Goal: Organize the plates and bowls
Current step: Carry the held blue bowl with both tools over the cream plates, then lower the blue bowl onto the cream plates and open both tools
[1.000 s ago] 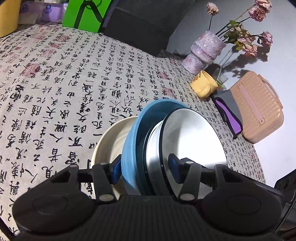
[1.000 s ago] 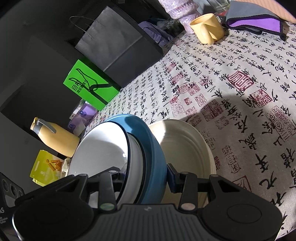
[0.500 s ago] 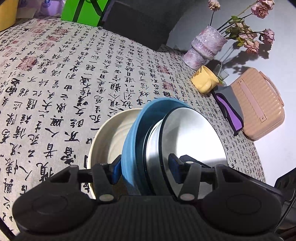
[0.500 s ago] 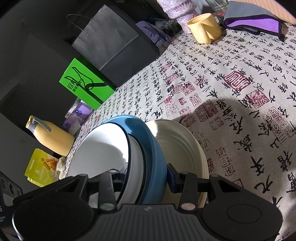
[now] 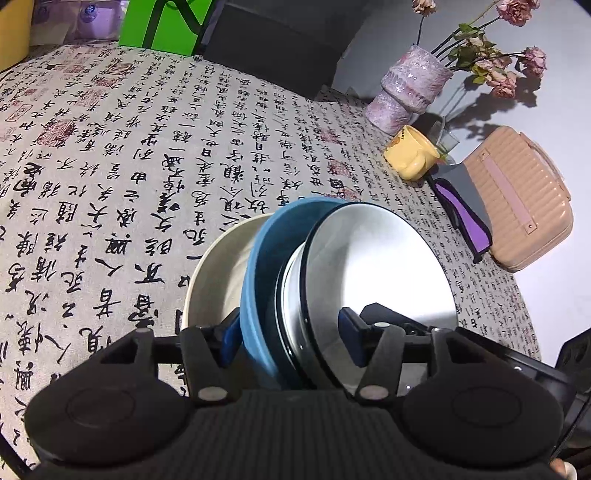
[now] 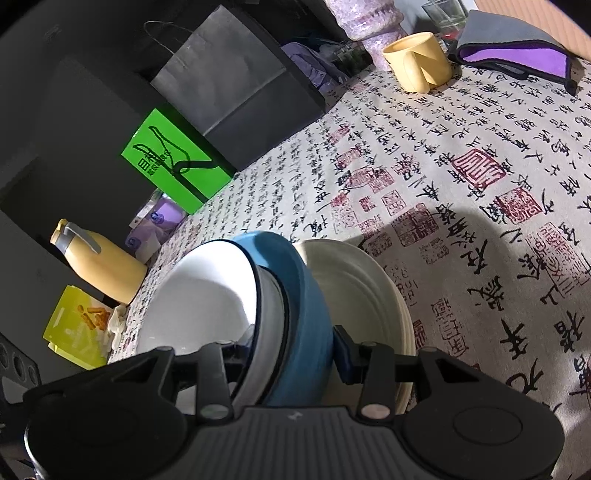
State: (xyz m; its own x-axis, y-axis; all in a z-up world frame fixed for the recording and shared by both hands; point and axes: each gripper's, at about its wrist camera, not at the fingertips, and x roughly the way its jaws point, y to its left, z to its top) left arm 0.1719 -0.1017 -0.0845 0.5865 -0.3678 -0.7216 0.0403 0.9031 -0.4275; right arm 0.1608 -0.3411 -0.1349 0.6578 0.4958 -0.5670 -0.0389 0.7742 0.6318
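A blue bowl [image 5: 258,280] with a white, black-rimmed bowl [image 5: 380,266] nested in it stands tilted on edge over a cream plate [image 5: 218,273] on the script-printed tablecloth. My left gripper [image 5: 290,328] grips both bowls, one pad on the blue outside and one inside the white bowl; its jaws are opening slightly. From the other side my right gripper [image 6: 291,347] is shut on the same pair, the blue bowl [image 6: 299,295] and the white bowl [image 6: 207,291]. The cream plate [image 6: 362,288] lies just behind them.
At the far right stand a yellow mug [image 5: 410,157], a lilac vase [image 5: 410,92] of dried roses, a purple-grey cloth [image 5: 465,199] and a pink case [image 5: 517,206]. A green bag [image 5: 162,26], a black bag [image 6: 236,85] and a yellow flask [image 6: 99,266] line the table's far edge.
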